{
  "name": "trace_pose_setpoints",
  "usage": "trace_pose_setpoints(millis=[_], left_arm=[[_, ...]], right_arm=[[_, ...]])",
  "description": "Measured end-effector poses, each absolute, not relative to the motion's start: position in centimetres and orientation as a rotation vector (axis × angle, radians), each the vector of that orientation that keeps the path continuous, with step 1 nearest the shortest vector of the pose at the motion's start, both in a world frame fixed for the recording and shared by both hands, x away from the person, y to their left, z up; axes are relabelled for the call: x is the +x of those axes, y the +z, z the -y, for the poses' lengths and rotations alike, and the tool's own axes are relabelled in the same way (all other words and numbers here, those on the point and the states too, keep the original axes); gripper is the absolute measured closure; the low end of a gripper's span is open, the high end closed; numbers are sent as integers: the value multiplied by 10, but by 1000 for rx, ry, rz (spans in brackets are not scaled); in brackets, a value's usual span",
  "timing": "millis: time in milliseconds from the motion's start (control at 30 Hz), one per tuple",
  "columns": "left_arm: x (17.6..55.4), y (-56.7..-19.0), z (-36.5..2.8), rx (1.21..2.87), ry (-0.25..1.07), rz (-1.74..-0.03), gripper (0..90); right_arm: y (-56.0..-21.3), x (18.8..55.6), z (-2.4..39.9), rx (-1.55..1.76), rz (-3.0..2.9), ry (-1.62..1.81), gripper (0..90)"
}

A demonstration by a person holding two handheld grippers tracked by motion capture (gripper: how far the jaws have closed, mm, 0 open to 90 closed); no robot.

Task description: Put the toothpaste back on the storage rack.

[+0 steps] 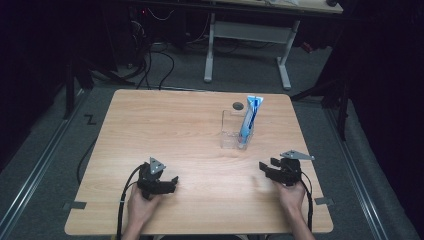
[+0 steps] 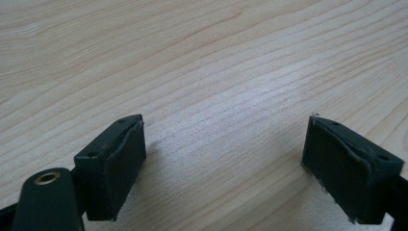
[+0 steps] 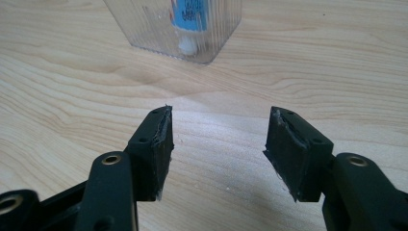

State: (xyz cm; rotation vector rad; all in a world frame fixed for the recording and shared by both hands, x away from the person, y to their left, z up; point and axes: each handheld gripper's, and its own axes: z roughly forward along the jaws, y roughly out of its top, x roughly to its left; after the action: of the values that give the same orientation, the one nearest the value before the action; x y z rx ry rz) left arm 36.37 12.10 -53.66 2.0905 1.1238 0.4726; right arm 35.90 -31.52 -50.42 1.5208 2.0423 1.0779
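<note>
A clear plastic box [image 1: 235,131] stands on the wooden table [image 1: 165,130], right of centre. A blue and white toothpaste tube [image 1: 248,122] stands upright in it, cap down, leaning on the box's right wall. In the right gripper view the box [image 3: 144,29] and the tube's white cap [image 3: 187,46] sit just ahead of the jaws. My right gripper [image 1: 266,165] rests near the table's front right, open, nothing between its fingers [image 3: 156,144]. My left gripper [image 1: 173,182] lies at the front left, also open and empty, over bare wood [image 2: 221,144].
A small dark round spot [image 1: 238,105] marks the table behind the box. Beyond the table's far edge stand a white desk frame [image 1: 247,35] and loose cables [image 1: 155,60] on grey floor. Dark stands flank both sides.
</note>
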Motion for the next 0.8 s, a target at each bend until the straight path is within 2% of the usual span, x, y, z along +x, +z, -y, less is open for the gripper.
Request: trace_pose_setpoints(millis=[400,800], left_arm=[[364,-537,-121,2090,471,-1124,158],[363,-537,-121,2089,474,-1126,160]], right_arm=[[-526,361,306,1506,-2064,935,424],[-531,358,298,1468,-2036,862,375]])
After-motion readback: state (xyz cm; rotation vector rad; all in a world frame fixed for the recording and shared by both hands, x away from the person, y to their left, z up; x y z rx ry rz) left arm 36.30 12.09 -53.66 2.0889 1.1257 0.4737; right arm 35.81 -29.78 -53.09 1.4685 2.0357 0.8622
